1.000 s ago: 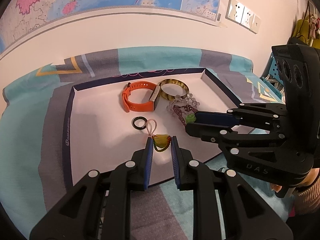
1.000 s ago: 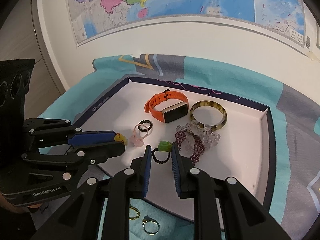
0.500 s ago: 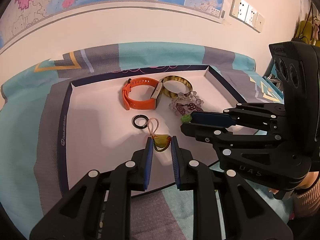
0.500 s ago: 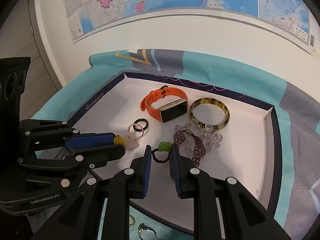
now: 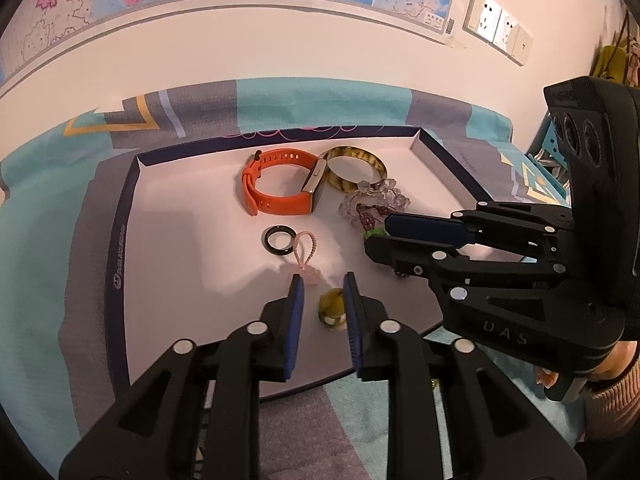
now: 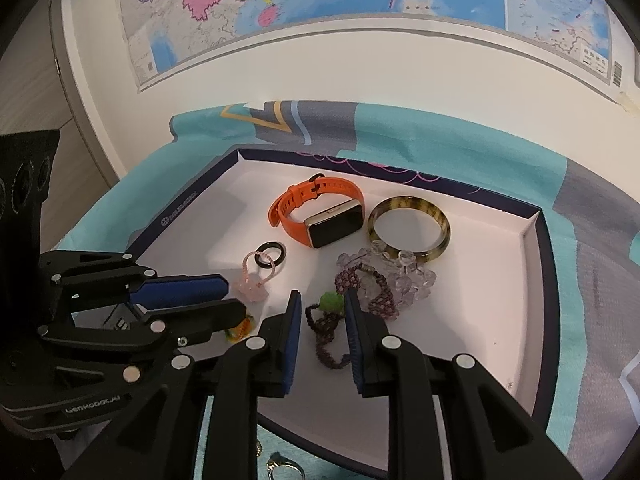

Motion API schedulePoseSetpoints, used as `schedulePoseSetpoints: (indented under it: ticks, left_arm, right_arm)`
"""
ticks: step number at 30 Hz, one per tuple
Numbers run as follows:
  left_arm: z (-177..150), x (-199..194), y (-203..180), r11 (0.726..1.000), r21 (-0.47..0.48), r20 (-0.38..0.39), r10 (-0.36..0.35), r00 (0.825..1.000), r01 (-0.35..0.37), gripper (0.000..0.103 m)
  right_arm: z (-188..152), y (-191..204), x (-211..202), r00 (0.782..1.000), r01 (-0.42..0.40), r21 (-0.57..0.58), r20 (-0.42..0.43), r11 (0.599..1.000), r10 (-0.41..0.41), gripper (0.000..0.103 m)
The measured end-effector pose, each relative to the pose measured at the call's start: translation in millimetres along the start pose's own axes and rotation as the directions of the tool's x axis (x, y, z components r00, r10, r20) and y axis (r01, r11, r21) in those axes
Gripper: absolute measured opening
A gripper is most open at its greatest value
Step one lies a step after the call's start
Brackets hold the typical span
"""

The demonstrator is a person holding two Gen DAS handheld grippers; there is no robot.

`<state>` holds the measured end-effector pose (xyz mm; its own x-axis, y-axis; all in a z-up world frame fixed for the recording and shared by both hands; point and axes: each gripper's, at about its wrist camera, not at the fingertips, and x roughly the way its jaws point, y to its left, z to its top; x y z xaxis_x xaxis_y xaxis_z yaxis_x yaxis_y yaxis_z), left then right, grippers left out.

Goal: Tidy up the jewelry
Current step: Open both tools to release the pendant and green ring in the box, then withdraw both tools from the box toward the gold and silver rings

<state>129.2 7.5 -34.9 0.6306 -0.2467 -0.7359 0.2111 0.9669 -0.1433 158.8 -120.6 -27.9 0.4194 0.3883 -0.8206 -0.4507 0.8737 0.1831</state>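
A white tray with a dark rim (image 5: 120, 240) (image 6: 180, 212) holds an orange watch (image 5: 280, 192) (image 6: 320, 216), a tortoiseshell bangle (image 5: 356, 168) (image 6: 412, 228), a clear bead bracelet (image 6: 404, 272), a black ring (image 5: 278, 240) (image 6: 270, 252) and a pink cord charm (image 5: 306, 256) (image 6: 252, 288). My left gripper (image 5: 322, 296) is open; a yellow-green bead bracelet (image 5: 332, 308) lies on the tray between its fingers. My right gripper (image 6: 320, 312) is open around a dark purple bracelet with a green bead (image 6: 330, 302), which rests on the tray.
The tray sits on a teal and grey patterned cloth (image 5: 40, 240). Gold rings (image 6: 280, 464) lie on the cloth by the tray's near edge. A wall with a map (image 6: 320, 0) stands behind. Wall sockets (image 5: 496, 28) are at upper right.
Both grippers have let go: the yellow-green bracelet and the green-bead bracelet now lie on the tray. Both grippers have pulled back and up a little.
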Motion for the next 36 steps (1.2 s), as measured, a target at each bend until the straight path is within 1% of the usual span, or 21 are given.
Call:
schedulePoseSetpoints:
  ticks: [4, 7, 9, 12, 16, 20, 22, 24, 28, 30, 36]
  left_arm:
    - [-1, -8, -1, 1.0, 0.002, 0.02, -0.001, 1.0, 0.001, 0.027]
    - [-2, -18, -1, 1.0, 0.004, 0.045, 0.005, 0.999, -0.005, 0.033]
    - [-4, -26, -1, 1.0, 0.003, 0.061, -0.005, 0.998, 0.004, 0.036]
    - [-9, -38, -3, 1.0, 0.011, 0.08, -0.017, 0.997, 0.016, 0.038]
    - [-19, -53, -8, 0.999, 0.038, 0.097, -0.037, 0.995, 0.033, 0.041]
    - [-32, -63, -17, 0.997, 0.077, 0.105, -0.035, 0.994, 0.027, 0.044]
    - [-37, -67, -19, 0.996, 0.083, 0.102, -0.048, 0.994, 0.039, 0.046]
    - [-42, -69, -22, 0.995, 0.087, 0.098, -0.058, 0.993, 0.049, 0.048]
    - [-51, -70, -28, 0.993, 0.089, 0.084, -0.088, 0.993, 0.08, 0.048]
    - [-55, -68, -32, 0.991, 0.097, 0.071, -0.096, 0.993, 0.089, 0.048]
    - [-59, -48, -41, 0.989, 0.105, 0.01, -0.106, 0.994, 0.105, 0.046]
  right_arm:
    - [-1, -3, -7, 1.0, -0.007, 0.015, 0.014, 1.0, 0.006, 0.021]
    - [-2, -4, -16, 1.0, -0.01, 0.021, 0.03, 1.0, 0.009, 0.024]
    - [-3, -4, -23, 0.999, -0.015, 0.023, 0.044, 1.0, 0.014, 0.026]
    - [-7, -3, -35, 0.998, -0.021, 0.018, 0.058, 1.0, 0.02, 0.027]
    - [-14, -3, -55, 0.997, -0.026, 0.0, 0.074, 1.0, 0.026, 0.028]
    - [-26, -3, -74, 0.996, -0.032, -0.016, 0.086, 0.999, 0.033, 0.031]
    - [-32, -2, -80, 0.996, -0.036, -0.025, 0.082, 0.999, 0.038, 0.033]
    - [-39, -1, -82, 0.997, -0.012, -0.032, 0.075, 0.999, 0.014, 0.035]
    - [-55, 3, -80, 0.999, -0.01, -0.039, 0.043, 0.999, 0.012, 0.036]
    - [-62, 5, -77, 1.0, -0.004, -0.044, 0.025, 0.999, 0.005, 0.036]
    - [-77, -1, -67, 1.0, -0.014, -0.001, -0.008, 1.0, 0.014, 0.036]
